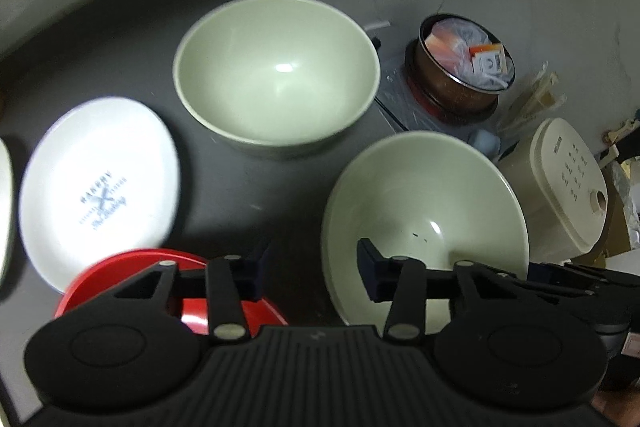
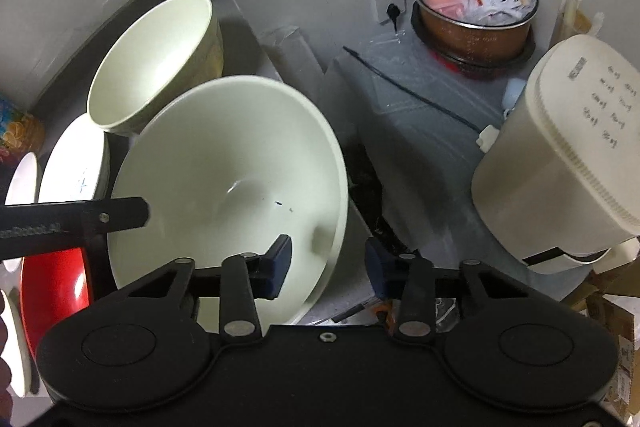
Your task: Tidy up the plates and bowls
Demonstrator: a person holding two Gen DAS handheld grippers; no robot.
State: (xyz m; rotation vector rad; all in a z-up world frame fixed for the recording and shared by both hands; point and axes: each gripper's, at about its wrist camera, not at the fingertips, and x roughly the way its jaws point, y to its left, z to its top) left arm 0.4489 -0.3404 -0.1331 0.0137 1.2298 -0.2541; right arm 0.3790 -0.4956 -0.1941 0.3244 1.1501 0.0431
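A wide pale green bowl (image 1: 428, 195) (image 2: 224, 167) sits at the right end of the dark counter (image 1: 120, 67). My left gripper (image 1: 314, 275) straddles its left rim: one finger is inside the bowl and the other outside, over a red plate (image 1: 100, 275) (image 2: 56, 287). A gap shows at the pads, so it is open. My right gripper (image 2: 328, 265) straddles the bowl's right rim the same way, also open with gaps showing. A deep pale green bowl (image 1: 276, 71) (image 2: 156, 59) stands behind. A white plate with blue print (image 1: 100, 187) (image 2: 76, 163) lies to the left.
Another white plate (image 2: 22, 183) lies at the far left. Past the counter's right edge are a brown pot stuffed with plastic bags (image 1: 460, 67) (image 2: 476, 11), a cream appliance (image 1: 560, 187) (image 2: 560, 155) and a wall socket (image 2: 388, 3). Grey walls close the back.
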